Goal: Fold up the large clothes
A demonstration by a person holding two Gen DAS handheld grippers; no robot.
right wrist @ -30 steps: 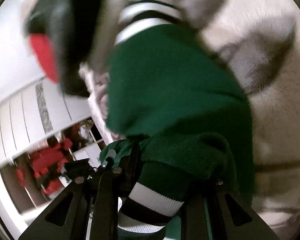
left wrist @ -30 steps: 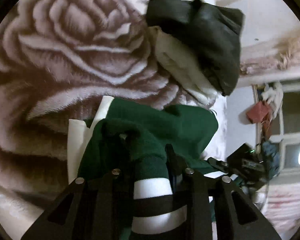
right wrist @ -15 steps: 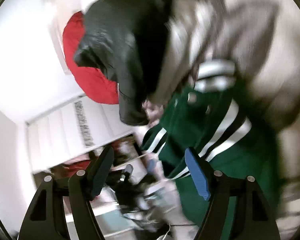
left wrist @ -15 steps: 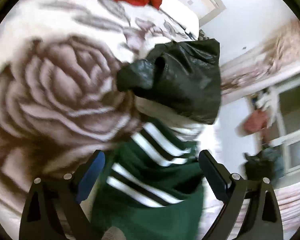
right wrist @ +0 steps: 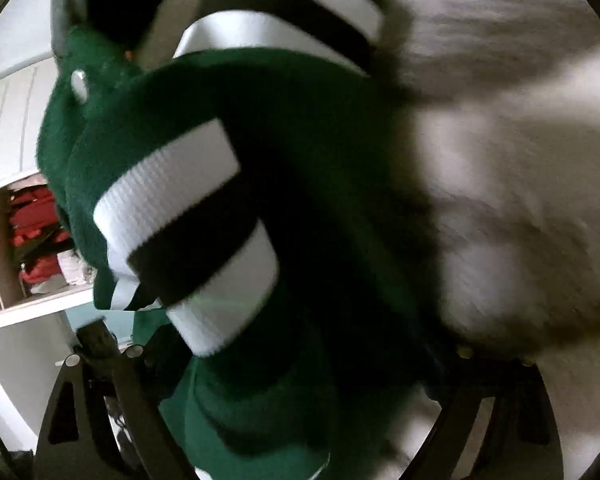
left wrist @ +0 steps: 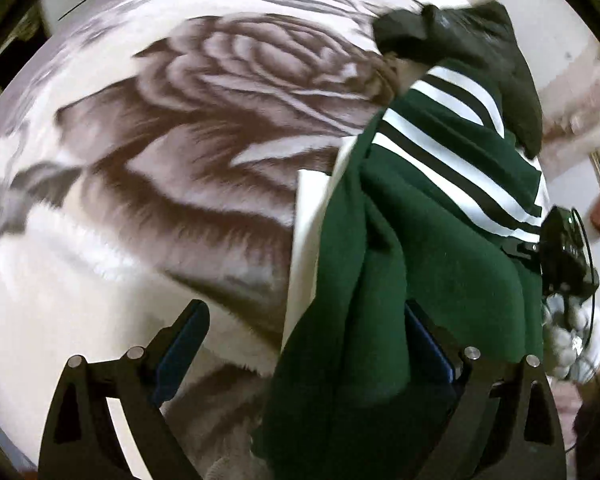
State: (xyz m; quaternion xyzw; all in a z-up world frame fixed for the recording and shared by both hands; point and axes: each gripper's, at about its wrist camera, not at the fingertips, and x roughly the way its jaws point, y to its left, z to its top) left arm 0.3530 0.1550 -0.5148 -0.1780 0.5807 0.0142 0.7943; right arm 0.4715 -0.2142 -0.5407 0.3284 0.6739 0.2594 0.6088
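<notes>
green jacket lies loose between both wide-open claws, left claw and right claw.

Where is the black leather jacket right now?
In the left wrist view, the black leather jacket sits at upper right on the rose-print blanket, just beyond the striped end of the green garment.

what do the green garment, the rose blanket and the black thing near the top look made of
Green garment: soft matte fleece or wool-like knit, going by its fuzzy nap; the white stripes look ribbed.
Rose blanket: plush fleece, hairy pile at the pattern edges.
Black garment: probably leather or faux leather, smooth with a slight sheen.
</notes>
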